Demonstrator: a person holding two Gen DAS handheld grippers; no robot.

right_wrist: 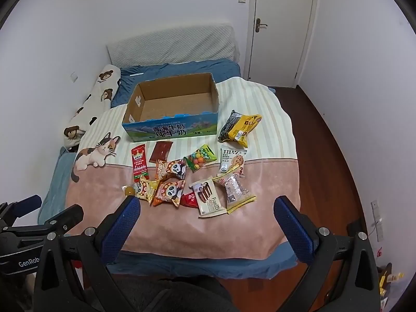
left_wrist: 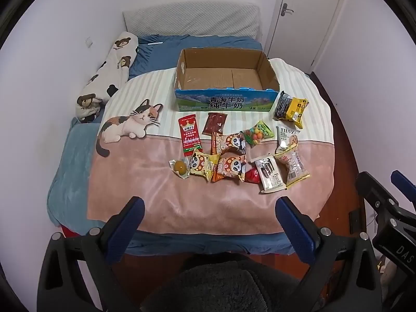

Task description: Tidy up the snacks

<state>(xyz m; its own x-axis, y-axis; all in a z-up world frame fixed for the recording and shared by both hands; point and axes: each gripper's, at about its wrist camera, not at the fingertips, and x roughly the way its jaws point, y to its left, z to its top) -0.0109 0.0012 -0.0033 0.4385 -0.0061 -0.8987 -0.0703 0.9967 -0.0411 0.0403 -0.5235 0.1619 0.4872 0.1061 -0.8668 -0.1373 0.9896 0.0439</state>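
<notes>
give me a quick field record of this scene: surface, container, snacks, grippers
surface: bed with a pink and striped cat blanket
container: open cardboard milk box, nothing inside
snacks: about a dozen packets loose on the blanket in front of the box; black and yellow pack at its right corner
left hand-held gripper: open, holding nothing
right hand-held gripper: open, holding nothing
progress: no snack boxed yet

the cardboard box [left_wrist: 223, 103] carries "青海牛奶 纯牛奶" in large characters on its blue front. a white wafer packet [right_wrist: 210, 201] reads "franzzi". the black gripper body at the left edge of the right wrist view [right_wrist: 26, 260] reads "genrob", cut off.
</notes>
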